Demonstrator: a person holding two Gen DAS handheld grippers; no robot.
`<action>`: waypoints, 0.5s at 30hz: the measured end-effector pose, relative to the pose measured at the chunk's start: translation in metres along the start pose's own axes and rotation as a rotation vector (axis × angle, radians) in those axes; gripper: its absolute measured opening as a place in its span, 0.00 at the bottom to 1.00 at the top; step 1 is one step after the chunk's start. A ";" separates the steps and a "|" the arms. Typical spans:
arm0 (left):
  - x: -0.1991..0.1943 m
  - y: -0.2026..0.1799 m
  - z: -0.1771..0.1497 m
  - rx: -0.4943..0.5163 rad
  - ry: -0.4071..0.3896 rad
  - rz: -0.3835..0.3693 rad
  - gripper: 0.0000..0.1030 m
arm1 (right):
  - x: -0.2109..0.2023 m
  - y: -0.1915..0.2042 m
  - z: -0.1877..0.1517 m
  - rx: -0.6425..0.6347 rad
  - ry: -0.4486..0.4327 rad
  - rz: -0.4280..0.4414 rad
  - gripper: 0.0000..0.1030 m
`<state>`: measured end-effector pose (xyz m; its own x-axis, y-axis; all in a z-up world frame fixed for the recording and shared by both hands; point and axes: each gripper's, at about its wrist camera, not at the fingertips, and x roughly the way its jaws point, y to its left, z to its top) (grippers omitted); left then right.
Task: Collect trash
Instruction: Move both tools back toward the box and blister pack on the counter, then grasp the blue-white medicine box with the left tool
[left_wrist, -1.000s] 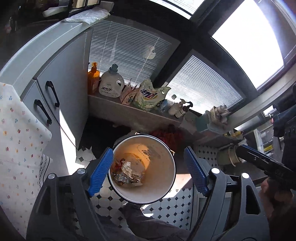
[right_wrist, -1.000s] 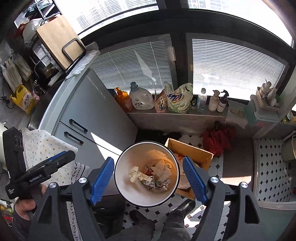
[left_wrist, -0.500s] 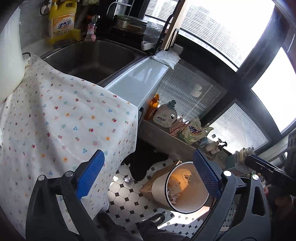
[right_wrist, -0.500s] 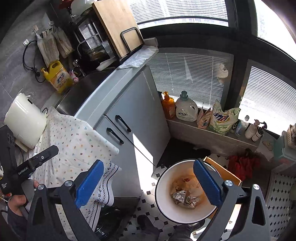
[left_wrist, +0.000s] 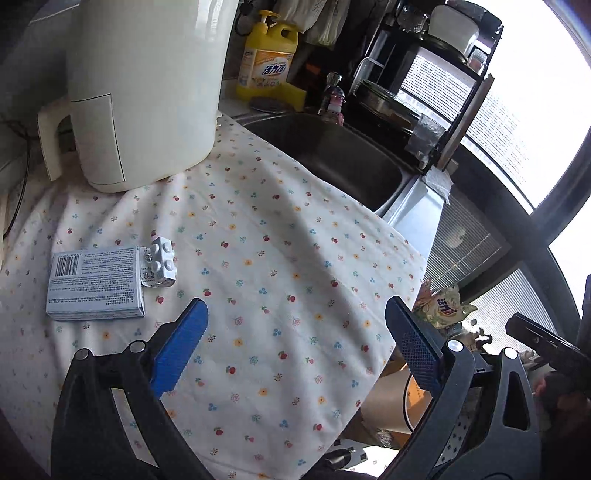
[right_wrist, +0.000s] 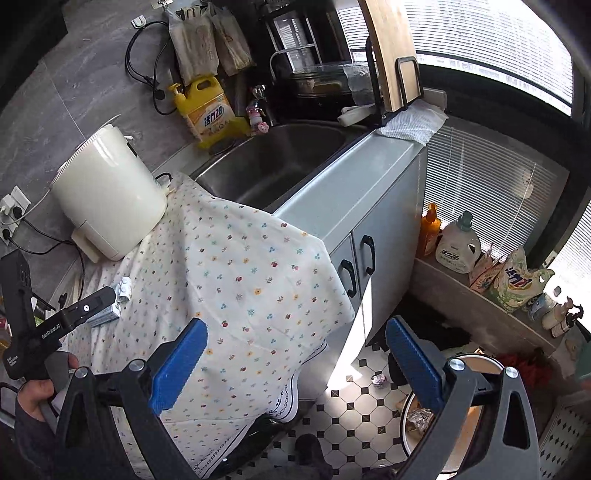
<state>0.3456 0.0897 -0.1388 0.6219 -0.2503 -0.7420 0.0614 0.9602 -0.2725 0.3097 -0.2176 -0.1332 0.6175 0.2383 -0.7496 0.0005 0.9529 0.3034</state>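
Note:
A grey-blue cardboard box (left_wrist: 94, 282) lies on the flowered cloth (left_wrist: 280, 258), with a silver pill blister (left_wrist: 160, 264) touching its right end. My left gripper (left_wrist: 295, 317) hovers open and empty over the cloth, just right of the box. The right gripper (right_wrist: 295, 328) is open and empty too, out past the cloth's hanging edge and above the floor. Down at the right stands the white round trash bin (right_wrist: 476, 359) with crumpled foil and paper (right_wrist: 419, 417) inside. A small foil ball (right_wrist: 378, 379) lies on the tiles beside it.
A white appliance (left_wrist: 147, 85) stands at the back of the cloth, beside the steel sink (right_wrist: 273, 166) and a yellow detergent jug (right_wrist: 208, 110). Grey cabinet doors (right_wrist: 369, 258) drop to the checkered floor (right_wrist: 343, 413). Bottles and bags line a low ledge (right_wrist: 480, 310) under the window.
Both views have swung away from the bin below, up and left onto the cloth-covered counter. Both pairs of jaws stand a little wider. The box and blister have come into view.

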 end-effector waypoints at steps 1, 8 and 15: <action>-0.003 0.009 0.001 -0.004 -0.005 0.010 0.93 | 0.004 0.009 0.000 -0.007 0.001 0.007 0.92; -0.017 0.068 0.009 -0.030 -0.024 0.056 0.93 | 0.030 0.063 -0.001 -0.043 0.011 0.046 0.92; -0.018 0.116 0.017 -0.041 -0.023 0.076 0.93 | 0.050 0.098 -0.007 -0.043 0.022 0.050 0.92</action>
<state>0.3544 0.2081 -0.1466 0.6410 -0.1736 -0.7477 -0.0185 0.9703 -0.2411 0.3349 -0.1108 -0.1456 0.5981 0.2896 -0.7473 -0.0638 0.9467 0.3158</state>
